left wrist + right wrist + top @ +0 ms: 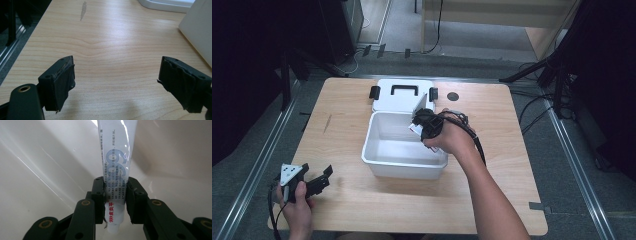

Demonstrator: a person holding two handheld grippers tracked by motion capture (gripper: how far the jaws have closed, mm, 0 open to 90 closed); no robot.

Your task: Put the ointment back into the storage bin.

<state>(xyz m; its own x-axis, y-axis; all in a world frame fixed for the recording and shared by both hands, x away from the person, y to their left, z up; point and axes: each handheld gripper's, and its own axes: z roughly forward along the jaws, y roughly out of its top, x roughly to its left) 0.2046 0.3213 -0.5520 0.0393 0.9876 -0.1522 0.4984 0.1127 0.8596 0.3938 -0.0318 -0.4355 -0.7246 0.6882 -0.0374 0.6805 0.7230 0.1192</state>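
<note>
At the near left corner of the wooden counter [362,195], we see the left gripper [326,176] resting released, its jaws spread wide over bare wood and grasping nothing. To its right, mid-counter, sits an open white plastic storage box [377,159], its lid [384,100] with a black handle [405,89] and black latches lying flat behind it at the far edge.

Over the right side of the box, the right gripper [418,122] is clenched on a white ointment tube [117,157] printed with a pale blue "999" and red characters. The right gripper view shows the jaws pinching the tube near its flat crimped end, the rest extending away toward the box's glossy inner wall.

We judge the tube light and soft, likely to dent or bend under pressure, with a slick printed skin that could slide between the pads. The crimped tail, where it is held, looks the firmest place to take hold; the body would squash.

The tube's cap end is cut off at the top of the gripper view, so we cannot tell whether it touches the box. In the high view the hand [451,137] covers most of the tube. The small print is unreadable.
</note>
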